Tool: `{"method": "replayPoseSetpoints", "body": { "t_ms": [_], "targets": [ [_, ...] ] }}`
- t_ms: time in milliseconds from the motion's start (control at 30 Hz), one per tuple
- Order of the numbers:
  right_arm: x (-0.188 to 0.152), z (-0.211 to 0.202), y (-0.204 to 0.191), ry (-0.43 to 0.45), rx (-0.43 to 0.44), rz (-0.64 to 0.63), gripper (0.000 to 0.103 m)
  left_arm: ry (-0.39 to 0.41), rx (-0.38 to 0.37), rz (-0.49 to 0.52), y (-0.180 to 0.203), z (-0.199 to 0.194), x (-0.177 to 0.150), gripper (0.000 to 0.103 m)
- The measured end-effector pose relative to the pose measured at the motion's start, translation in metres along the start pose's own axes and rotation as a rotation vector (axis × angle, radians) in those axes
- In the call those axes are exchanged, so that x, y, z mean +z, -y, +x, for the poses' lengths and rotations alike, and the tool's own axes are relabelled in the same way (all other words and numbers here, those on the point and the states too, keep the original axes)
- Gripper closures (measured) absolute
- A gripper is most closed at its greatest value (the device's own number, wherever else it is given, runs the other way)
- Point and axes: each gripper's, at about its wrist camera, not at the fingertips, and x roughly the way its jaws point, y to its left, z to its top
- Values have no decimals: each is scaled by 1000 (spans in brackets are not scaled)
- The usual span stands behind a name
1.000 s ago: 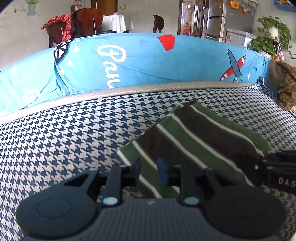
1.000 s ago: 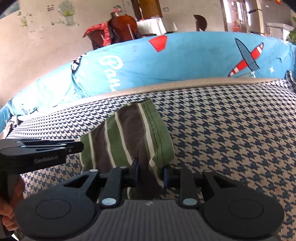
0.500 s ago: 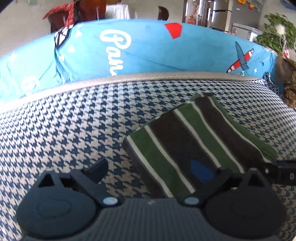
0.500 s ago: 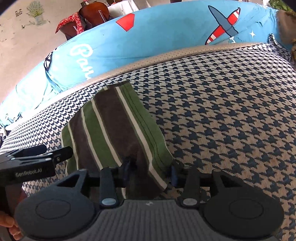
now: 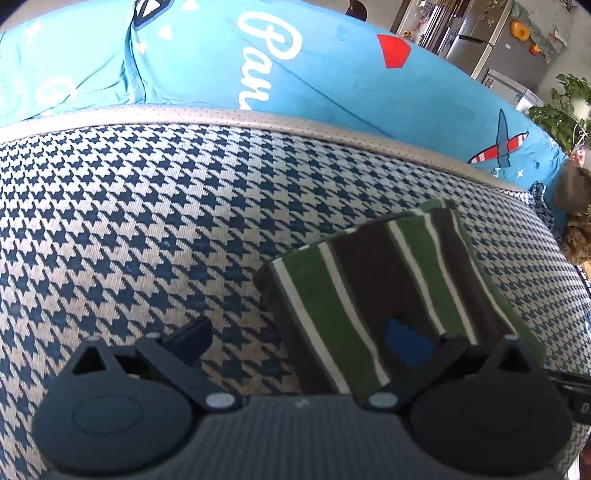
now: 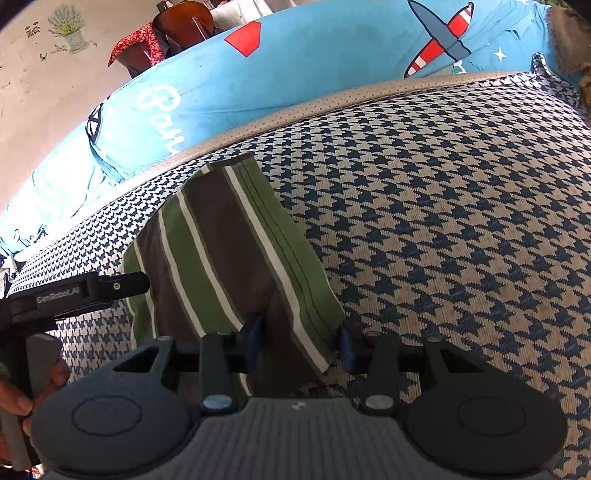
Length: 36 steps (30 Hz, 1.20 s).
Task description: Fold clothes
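A folded garment [image 5: 388,291] with green, brown and white stripes lies flat on the houndstooth cushion [image 5: 129,240]. My left gripper [image 5: 299,341] stands wide open at the garment's near left corner, one finger over bare cushion and the other over the cloth. In the right wrist view the same garment [image 6: 229,251] runs away from me. My right gripper [image 6: 300,341] is open, with the garment's near right corner lying loose between its jaws. One of the left gripper's fingers [image 6: 125,284] shows side-on at the garment's left edge.
A bright blue quilt [image 5: 332,74] with a plane print lies along the cushion's far edge. A brown furry thing [image 5: 576,206] sits at the far right. A hand [image 6: 14,402] holds the left gripper's handle. Chairs [image 6: 181,22] and a fridge [image 5: 476,33] stand far behind.
Both grippers let go of the garment's near edge: the left jaws swung wide open and the right jaws spread apart. Both moved lower and closer to the cushion. The garment lies flatter.
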Motion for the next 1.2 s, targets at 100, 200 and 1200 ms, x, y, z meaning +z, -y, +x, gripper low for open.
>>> {"method": "replayPoseSetpoints", "body": {
  "t_ms": [100,200,1200],
  "targets": [
    [1,1,0,-3,0,6,61,-10,-2,-5,-2,7,1,0],
    [1,1,0,-6,1,9,61,-4,-22,15,0,10,3,0],
    [1,22,-14,32,-2,-23,67,81,-166,206,44,19,-5,54]
  ]
}}
